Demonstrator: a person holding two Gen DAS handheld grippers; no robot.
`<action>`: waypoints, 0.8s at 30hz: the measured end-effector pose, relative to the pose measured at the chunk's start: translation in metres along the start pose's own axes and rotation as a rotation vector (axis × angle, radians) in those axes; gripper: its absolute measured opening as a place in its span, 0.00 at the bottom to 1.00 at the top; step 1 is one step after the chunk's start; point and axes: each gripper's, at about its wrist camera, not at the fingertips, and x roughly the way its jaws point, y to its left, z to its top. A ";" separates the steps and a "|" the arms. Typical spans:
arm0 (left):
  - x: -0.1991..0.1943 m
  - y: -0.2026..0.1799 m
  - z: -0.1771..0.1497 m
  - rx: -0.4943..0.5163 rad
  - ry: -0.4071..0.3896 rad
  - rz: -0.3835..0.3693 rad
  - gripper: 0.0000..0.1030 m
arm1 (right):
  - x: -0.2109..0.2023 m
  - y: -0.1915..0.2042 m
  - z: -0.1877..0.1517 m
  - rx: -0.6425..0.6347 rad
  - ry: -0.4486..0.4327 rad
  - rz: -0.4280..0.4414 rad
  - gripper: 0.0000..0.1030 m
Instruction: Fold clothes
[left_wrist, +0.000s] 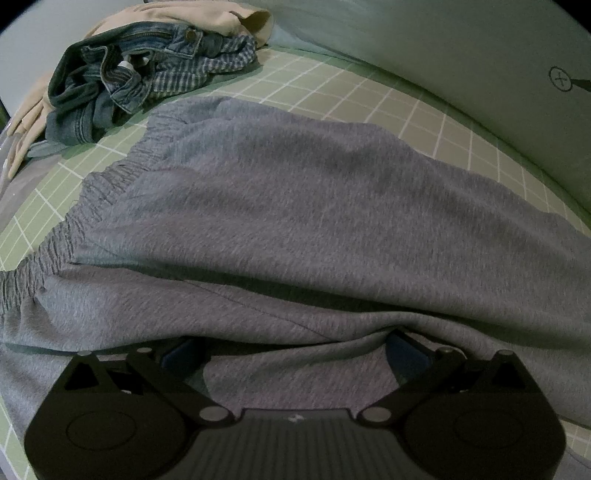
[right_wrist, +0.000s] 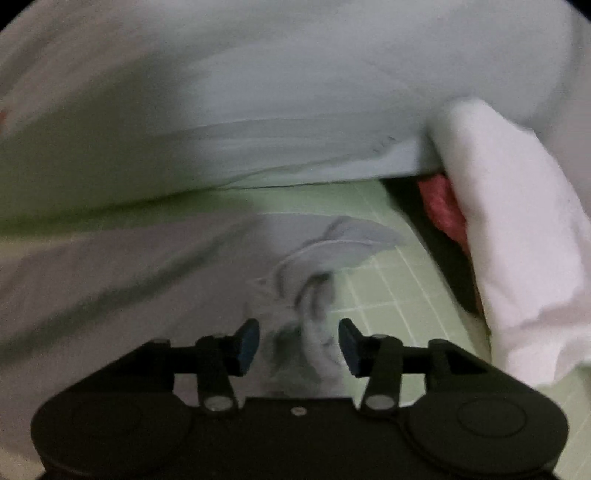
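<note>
Green gridded mat (left_wrist: 369, 92), grey sweatpants (left_wrist: 295, 192) spread across mid-frame.

Left gripper (left_wrist: 295, 350): jaws spread wide, grey cloth bunched between them; pad contact is hidden, so a grasp cannot be told. Right gripper (right_wrist: 298, 341): jaws part-open, released, a blurred cuff fold between the pads, untouched. One pile of other clothes (left_wrist: 140, 74) is noted upper left, denim and beige; one white cloth (right_wrist: 517, 240) right.

Grey sweatpants (left_wrist: 295, 192): matt heathered jersey knit, gathered elastic waist. Jeans (left_wrist: 122, 77): rough faded denim w/ metal button. Mat (left_wrist: 388, 99): smooth matt green, gridded. Left gripper (left_wrist: 295, 350): matt black plastic.
</note>
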 end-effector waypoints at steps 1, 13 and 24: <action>0.000 0.000 0.000 0.000 -0.001 0.000 1.00 | 0.002 -0.001 0.001 0.013 0.003 0.014 0.38; -0.001 0.001 -0.001 0.002 0.000 0.000 1.00 | 0.022 -0.009 0.009 0.145 0.029 0.041 0.03; 0.000 0.001 -0.002 0.003 -0.004 -0.002 1.00 | 0.018 -0.121 -0.030 0.404 0.132 -0.268 0.05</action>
